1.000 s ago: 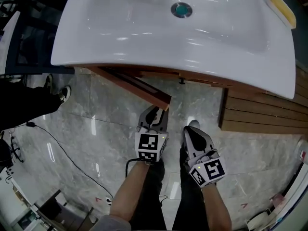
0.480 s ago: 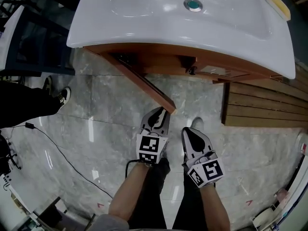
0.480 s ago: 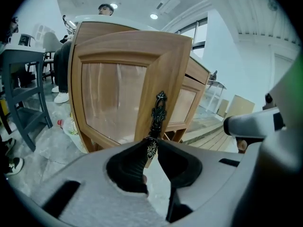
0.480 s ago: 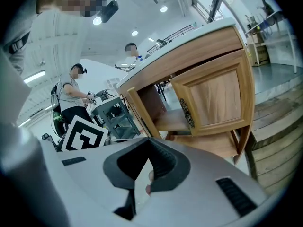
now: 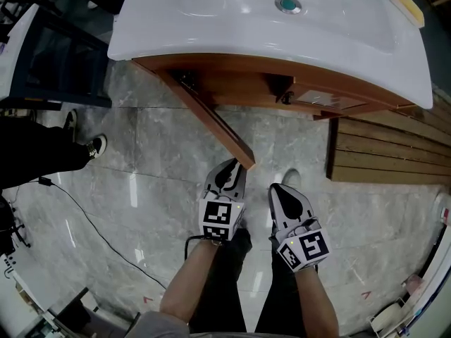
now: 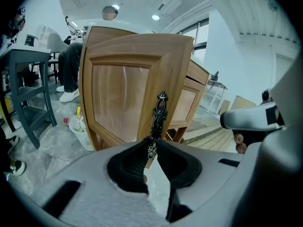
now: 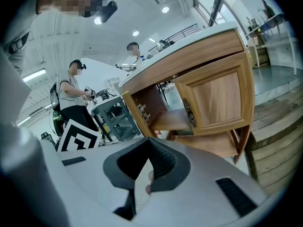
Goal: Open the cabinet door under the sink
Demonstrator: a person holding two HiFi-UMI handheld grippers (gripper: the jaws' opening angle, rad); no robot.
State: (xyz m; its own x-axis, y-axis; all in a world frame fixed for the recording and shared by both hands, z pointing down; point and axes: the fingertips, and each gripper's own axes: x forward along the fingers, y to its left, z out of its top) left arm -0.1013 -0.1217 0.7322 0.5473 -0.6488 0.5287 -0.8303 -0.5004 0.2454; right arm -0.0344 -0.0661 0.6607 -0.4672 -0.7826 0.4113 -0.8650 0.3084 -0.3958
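Door swings wider
Left gripper jaws have just been closing and pinch the handle; right gripper jaws are together, empty. The door now stands further out from the cabinet under the sink: nearly open.

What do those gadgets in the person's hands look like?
The left gripper and right gripper are pale grey plastic shells, each with two tapering jaws lined with black ribbed pads. At the rear of each sits a white cube printed with black square markers. The forearms are bare; no sleeves reach them.
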